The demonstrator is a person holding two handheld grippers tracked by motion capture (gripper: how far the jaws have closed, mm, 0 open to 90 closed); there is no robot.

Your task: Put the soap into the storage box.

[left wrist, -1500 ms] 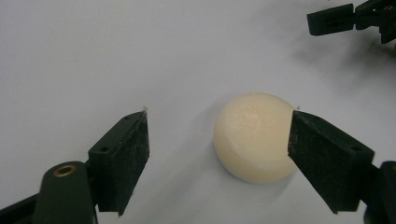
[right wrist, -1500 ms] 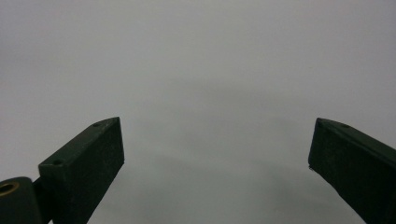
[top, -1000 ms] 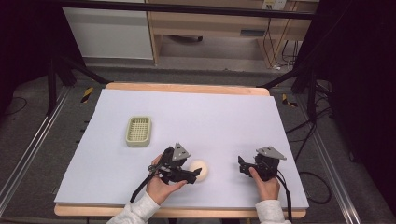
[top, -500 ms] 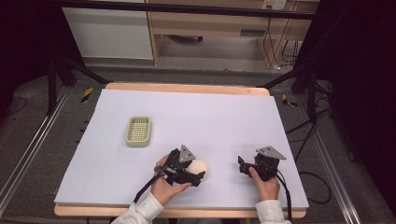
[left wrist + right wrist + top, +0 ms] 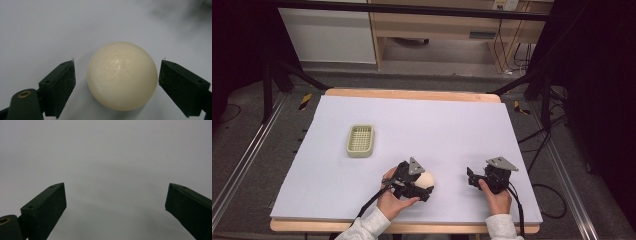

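Your left gripper (image 5: pixel 116 82) stands with its jaws wide, and they have just been opening; the cream ball (image 5: pixel 122 76) sits between them with a clear gap of table on each side, so no pad presses on it. In the high view that gripper (image 5: pixel 424 186) is low in the frame, a little left of centre, with the ball (image 5: pixel 426 179) resting on the pale table cover (image 5: pixel 452 125) just at its tip.

The ball is round and the cover looks smooth, so the main risk is that it rolls. If you draw back at a slant, one jaw could clip its side and send it toward the near edge of the table at the bottom of the frame. If you close on it again off-centre, the pads may squeeze it out forward instead of gripping it.

The green basket (image 5: pixel 360 140) lies well apart, up and to the left of the ball, so a carry there leaves time for a weak grip to slip.

Your right gripper (image 5: pixel 474 179), lower right in the high view, is also spread wide over bare cover with nothing between its jaws (image 5: pixel 116 205).
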